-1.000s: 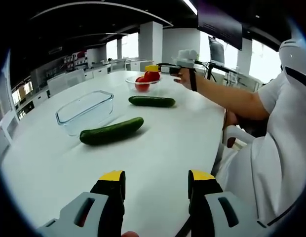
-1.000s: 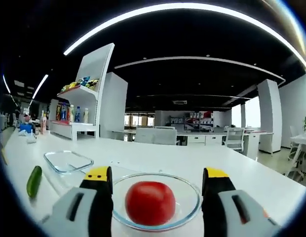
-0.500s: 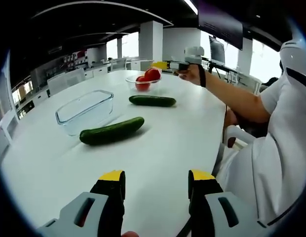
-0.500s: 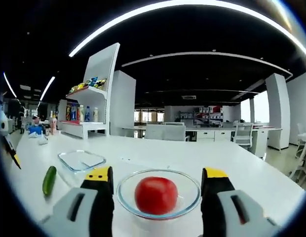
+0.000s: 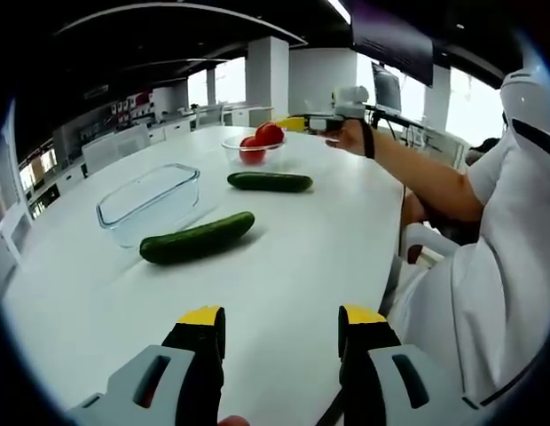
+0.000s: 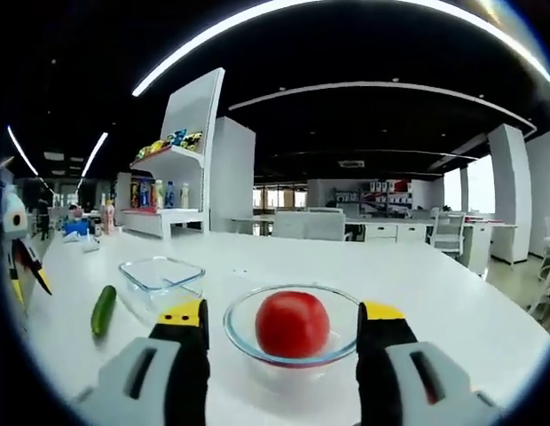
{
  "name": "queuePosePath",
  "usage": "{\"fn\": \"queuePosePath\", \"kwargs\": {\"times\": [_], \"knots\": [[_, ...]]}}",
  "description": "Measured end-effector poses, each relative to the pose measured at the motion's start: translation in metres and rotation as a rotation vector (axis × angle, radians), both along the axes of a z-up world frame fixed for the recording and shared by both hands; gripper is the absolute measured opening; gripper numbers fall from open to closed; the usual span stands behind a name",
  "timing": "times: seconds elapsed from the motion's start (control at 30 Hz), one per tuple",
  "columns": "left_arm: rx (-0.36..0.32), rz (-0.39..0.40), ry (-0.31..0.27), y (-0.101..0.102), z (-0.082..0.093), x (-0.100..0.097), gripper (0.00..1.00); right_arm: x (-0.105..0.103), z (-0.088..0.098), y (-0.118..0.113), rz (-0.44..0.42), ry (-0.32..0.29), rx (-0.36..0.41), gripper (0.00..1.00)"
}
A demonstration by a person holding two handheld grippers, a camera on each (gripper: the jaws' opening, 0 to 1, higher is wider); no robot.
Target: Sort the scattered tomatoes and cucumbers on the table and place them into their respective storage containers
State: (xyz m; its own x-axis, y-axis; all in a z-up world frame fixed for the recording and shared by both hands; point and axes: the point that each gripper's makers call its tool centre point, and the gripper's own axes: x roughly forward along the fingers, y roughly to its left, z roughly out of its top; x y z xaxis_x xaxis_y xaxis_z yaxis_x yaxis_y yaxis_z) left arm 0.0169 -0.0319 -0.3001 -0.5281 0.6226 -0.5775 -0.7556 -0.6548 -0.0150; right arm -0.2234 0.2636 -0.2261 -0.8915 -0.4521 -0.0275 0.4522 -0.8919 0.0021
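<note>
In the left gripper view my left gripper is open and holds nothing, low over the white table. Ahead lie a near cucumber and a farther cucumber. A rectangular glass container stands empty to their left. Behind them a round glass bowl holds two tomatoes. A hand holds my right gripper just right of the bowl. In the right gripper view the right gripper is open, its jaws framing the bowl and a tomato beyond them.
The person's arm and white clothes take up the right side, past the table's curved edge. In the right gripper view a cucumber and the rectangular container lie left of the bowl. A shelf of goods stands far behind.
My right gripper has drawn back from over the bowl, towards the right in the left gripper view. The tomatoes stay in the bowl. The left gripper has barely moved.
</note>
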Motion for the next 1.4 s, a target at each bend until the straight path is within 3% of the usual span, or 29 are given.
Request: {"fn": "queuePosePath", "kwargs": {"times": [0.23,0.57,0.63,0.73,0.9,1.0,1.17,1.4], "knots": [[0.003,-0.001,0.003,0.000,0.001,0.000,0.51,0.003,-0.002,0.005,0.033,-0.023,-0.009,0.65],[0.000,-0.001,0.002,-0.001,0.000,0.001,0.51,0.031,-0.011,-0.004,0.108,-0.077,0.005,0.61],[0.000,-0.003,0.005,-0.001,0.001,0.001,0.51,0.035,-0.022,0.000,0.087,-0.127,0.053,0.60],[0.004,0.001,0.005,-0.001,0.001,0.001,0.51,0.037,-0.028,0.000,0.074,-0.134,0.096,0.60],[0.002,-0.002,0.005,-0.001,0.001,0.002,0.51,0.051,-0.035,-0.002,0.105,-0.196,0.100,0.60],[0.003,-0.031,0.011,0.003,0.003,0.007,0.51,0.067,-0.038,-0.007,0.143,-0.278,0.066,0.57],[-0.015,-0.054,0.016,0.007,0.002,0.007,0.51,0.077,-0.033,-0.014,0.169,-0.258,0.064,0.56],[-0.029,-0.089,0.023,0.011,0.003,0.010,0.52,0.092,-0.037,-0.023,0.231,-0.286,0.092,0.57]]}}
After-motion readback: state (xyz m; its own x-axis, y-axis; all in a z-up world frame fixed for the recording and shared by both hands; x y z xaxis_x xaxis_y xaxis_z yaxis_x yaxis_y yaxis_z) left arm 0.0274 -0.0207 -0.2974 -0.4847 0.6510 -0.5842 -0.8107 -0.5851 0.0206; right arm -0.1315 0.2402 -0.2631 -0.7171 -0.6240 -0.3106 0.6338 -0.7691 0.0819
